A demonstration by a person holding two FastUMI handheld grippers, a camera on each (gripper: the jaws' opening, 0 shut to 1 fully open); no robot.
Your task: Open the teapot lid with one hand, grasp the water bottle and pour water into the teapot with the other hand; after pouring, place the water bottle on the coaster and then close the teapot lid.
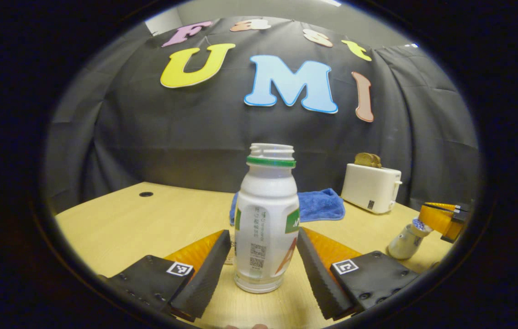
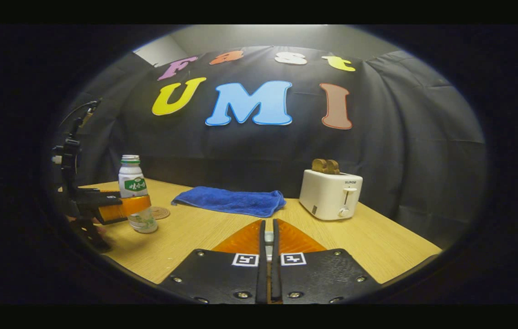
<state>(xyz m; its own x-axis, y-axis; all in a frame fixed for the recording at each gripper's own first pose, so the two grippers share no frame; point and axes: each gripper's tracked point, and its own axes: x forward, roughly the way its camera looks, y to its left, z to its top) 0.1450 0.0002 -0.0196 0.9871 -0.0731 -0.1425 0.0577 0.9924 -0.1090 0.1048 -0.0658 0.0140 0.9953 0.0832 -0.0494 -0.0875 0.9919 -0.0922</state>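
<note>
Left gripper [image 1: 263, 265] straddles the open water bottle [image 1: 266, 219], jaws spread, neither finger clearly pressing it; the bottle stands upright on the table [image 1: 117, 228]. Right gripper [image 2: 268, 260] is closed on something small and pale, likely the teapot lid's knob. The teapot [image 1: 406, 241] sits near the table's right edge. Judging by this, the lid is lifted; grasping, pouring, placing on the coaster [image 2: 160, 212] and closing remain.

Dim overhead light, bowed fisheye edges
</note>
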